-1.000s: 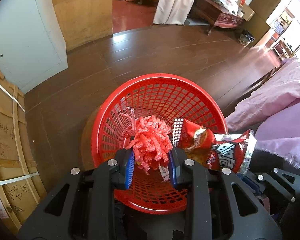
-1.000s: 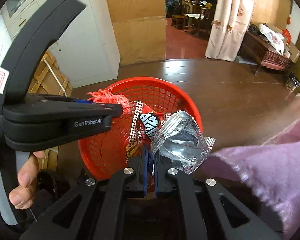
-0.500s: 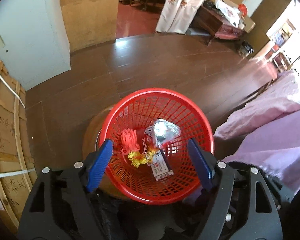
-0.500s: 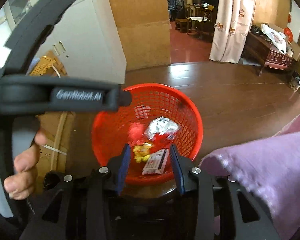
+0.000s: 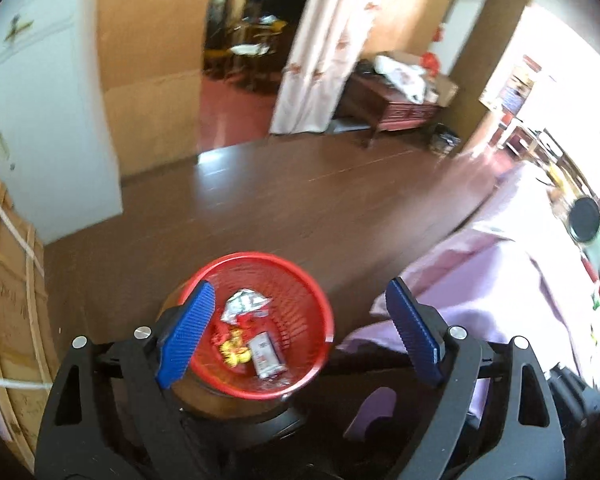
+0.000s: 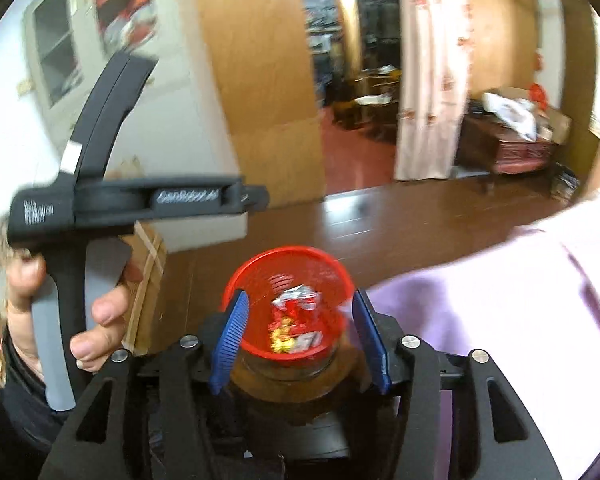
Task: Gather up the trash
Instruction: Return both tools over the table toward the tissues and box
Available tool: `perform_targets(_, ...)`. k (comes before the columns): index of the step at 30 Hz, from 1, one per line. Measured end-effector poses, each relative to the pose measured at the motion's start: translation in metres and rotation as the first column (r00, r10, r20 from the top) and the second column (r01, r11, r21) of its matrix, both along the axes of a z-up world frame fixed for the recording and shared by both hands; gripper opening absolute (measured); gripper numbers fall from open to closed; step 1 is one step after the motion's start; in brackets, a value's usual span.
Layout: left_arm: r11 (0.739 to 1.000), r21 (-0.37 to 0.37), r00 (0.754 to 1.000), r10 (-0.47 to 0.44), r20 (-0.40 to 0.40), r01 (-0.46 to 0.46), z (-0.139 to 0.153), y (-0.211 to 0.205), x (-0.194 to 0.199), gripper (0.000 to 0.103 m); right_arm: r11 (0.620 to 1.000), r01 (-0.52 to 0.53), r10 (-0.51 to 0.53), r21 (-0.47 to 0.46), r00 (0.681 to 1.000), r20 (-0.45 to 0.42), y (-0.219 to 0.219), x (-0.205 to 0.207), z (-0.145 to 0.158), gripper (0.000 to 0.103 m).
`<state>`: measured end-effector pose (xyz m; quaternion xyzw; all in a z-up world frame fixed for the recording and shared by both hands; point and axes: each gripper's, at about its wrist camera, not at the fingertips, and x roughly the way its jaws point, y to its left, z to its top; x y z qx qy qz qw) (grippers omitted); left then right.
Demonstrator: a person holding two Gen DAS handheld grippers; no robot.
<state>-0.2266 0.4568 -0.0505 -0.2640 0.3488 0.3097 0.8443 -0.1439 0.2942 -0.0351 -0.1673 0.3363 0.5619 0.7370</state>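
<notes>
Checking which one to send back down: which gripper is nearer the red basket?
Hard to call. Both the left gripper and the right gripper hang open above the red basket, which sits between the fingers in each wrist view at similar size.

Over a red plastic mesh basket (image 6: 342, 280) holding crumpled silver and red wrappers (image 6: 296, 300), the right gripper (image 6: 300, 340) hangs with blue pads wide apart. The left gripper (image 6: 254, 196), black, sits in a bare hand (image 6: 60, 312) beside pink cloth (image 6: 500, 320).
</notes>
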Motion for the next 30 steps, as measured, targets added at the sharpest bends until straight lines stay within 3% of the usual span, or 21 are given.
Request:
perform_targets(5,0.988,0.041,0.989,-0.15,0.013,0.15,0.022,-0.055,0.042,0.087,0.981,0.192,-0.192,0.018,0.981,0.013,-0.073,0.037,0.024,0.058)
perform_targets(9,0.952,0.087,0.956,-0.292,-0.005,0.292,0.036,-0.11,0.082,0.09,0.926,0.377,-0.378,0.023,0.926,0.008,-0.151,0.077,0.033,0.058)
perform_targets(14,0.89,0.127,0.899,-0.437,-0.031,0.437,0.044,-0.18,0.126,0.092,0.812,0.582,-0.583,0.04,0.813,-0.003,-0.258,0.123,0.037,0.059)
perform_targets(19,0.839,0.109,0.846,-0.531,-0.053,0.534,0.04,-0.232,0.161,0.093,0.662,0.747,-0.746,0.066,0.665,-0.039,-0.36,0.157,0.039,0.059)
perform_targets(25,0.77,0.098,0.777,-0.624,-0.086,0.63,0.035,-0.295,0.195,0.093,0.502,0.86,-0.859,0.095,0.508,-0.061,-0.459,0.178,0.036,0.062)
perform_targets(29,0.729,0.111,0.738,-0.668,-0.101,0.675,0.031,-0.329,0.212,0.094,0.419,0.906,-0.904,0.066,0.423,-0.069,-0.499,0.192,0.021,0.065)
perform_targets(30,0.719,0.105,0.726,-0.68,-0.103,0.687,0.029,-0.337,0.217,0.094,0.412,0.91,-0.907,0.055,0.415,-0.074,-0.507,0.197,0.018,0.065)
